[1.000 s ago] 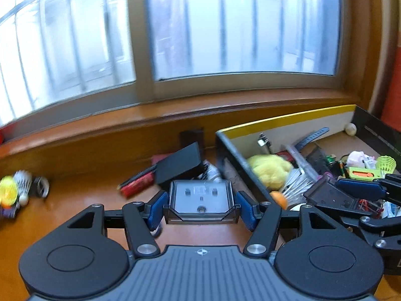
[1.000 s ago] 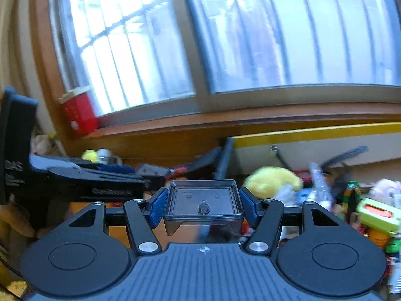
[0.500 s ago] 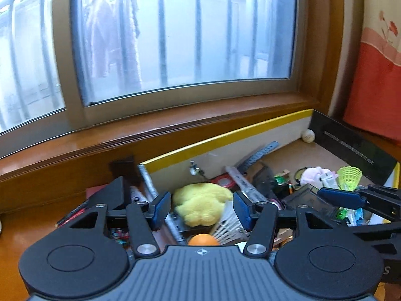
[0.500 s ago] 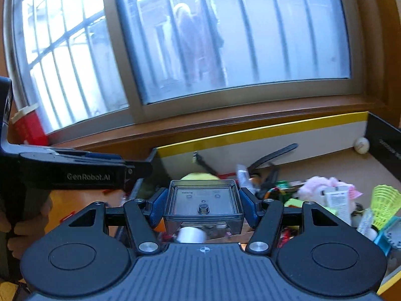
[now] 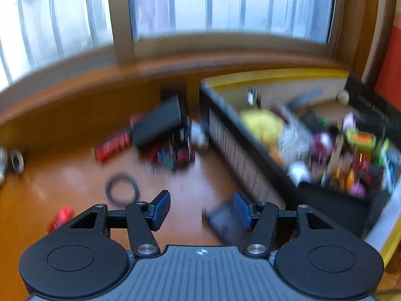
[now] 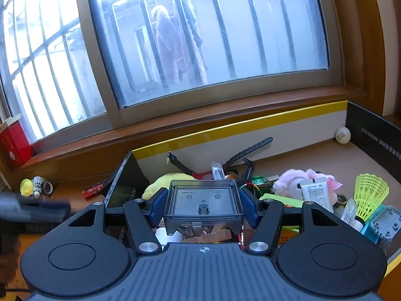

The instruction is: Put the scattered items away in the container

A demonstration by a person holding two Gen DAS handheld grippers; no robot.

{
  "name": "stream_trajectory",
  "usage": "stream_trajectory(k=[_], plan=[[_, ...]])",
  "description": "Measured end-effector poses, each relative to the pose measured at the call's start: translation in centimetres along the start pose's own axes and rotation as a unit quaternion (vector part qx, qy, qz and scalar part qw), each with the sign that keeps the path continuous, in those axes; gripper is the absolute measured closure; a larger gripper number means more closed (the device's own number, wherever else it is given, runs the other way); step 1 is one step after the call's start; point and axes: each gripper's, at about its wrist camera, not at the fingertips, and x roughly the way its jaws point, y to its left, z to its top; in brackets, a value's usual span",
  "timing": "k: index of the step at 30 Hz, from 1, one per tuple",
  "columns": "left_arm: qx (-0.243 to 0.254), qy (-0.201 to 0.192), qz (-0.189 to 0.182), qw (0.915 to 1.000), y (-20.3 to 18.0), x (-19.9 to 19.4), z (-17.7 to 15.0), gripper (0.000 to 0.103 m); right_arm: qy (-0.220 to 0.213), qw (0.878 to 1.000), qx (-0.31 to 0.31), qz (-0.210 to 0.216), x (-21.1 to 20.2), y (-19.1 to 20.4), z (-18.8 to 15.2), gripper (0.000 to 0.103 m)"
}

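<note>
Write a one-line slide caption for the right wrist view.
Right gripper holds a clear smoky plastic box over the cluttered container beneath the barred window.

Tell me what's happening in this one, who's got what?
A person with two handheld grippers is tidying clutter into a cardboard box. The right gripper holds a smoky clear plastic case over the box's contents, jaws closed on its sides. The left gripper is empty, jaws apart, aimed at the wooden surface beside the box, where a black ring and red items wait.
</note>
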Motion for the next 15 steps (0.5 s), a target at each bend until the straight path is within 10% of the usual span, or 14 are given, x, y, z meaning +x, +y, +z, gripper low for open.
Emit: stream_trajectory(k=[15], plan=[[0.136,0.018,-0.114,0.984,-2.9,1.8,-4.7,0.051,0.009,1.0,-0.011,-0.008,-1.3,0.1,-1.0,0.042]])
